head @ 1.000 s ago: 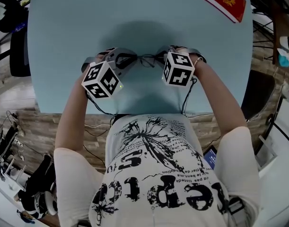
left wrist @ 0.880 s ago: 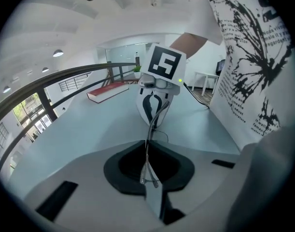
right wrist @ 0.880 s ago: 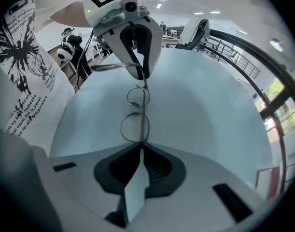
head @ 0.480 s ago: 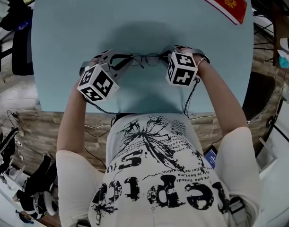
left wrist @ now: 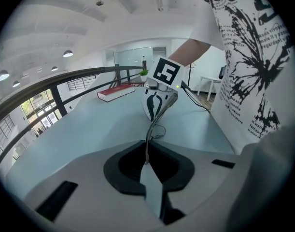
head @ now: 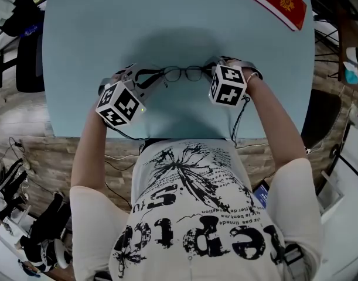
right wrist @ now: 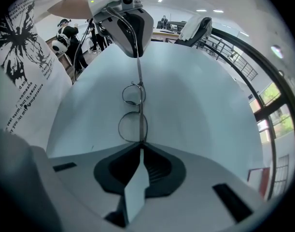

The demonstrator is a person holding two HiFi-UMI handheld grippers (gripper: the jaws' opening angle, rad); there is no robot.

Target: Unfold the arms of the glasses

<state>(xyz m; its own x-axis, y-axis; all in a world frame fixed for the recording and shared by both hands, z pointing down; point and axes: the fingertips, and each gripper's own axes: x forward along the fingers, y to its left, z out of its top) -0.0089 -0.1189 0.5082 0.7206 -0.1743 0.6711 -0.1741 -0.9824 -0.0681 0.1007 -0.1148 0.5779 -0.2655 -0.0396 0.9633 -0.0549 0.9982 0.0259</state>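
Thin dark wire-framed glasses (head: pixel 184 73) hang just above the pale blue table (head: pixel 167 16), stretched between both grippers. My left gripper (head: pixel 157 75) is shut on the tip of one thin arm (left wrist: pixel 148 134), which runs straight from its jaws toward the lenses. My right gripper (head: pixel 212 71) is shut on the other end of the frame, and the two round lenses (right wrist: pixel 133 124) sit just past its jaws (right wrist: pixel 140 146). In the left gripper view, the left gripper (left wrist: pixel 147 148) faces the right gripper (left wrist: pixel 159 100). The right gripper view shows the left gripper (right wrist: pixel 130 28) beyond the lenses.
A red book (head: pixel 275 2) lies at the table's far right corner, also in the left gripper view (left wrist: pixel 120 91). The person's torso in a printed white shirt (head: pixel 190 204) is at the near table edge. Chairs and cables stand around the table.
My left gripper has moved left and away from the right one, drawing the glasses arm out. The glasses now lie stretched straight between the grippers. The right gripper has stayed in place.
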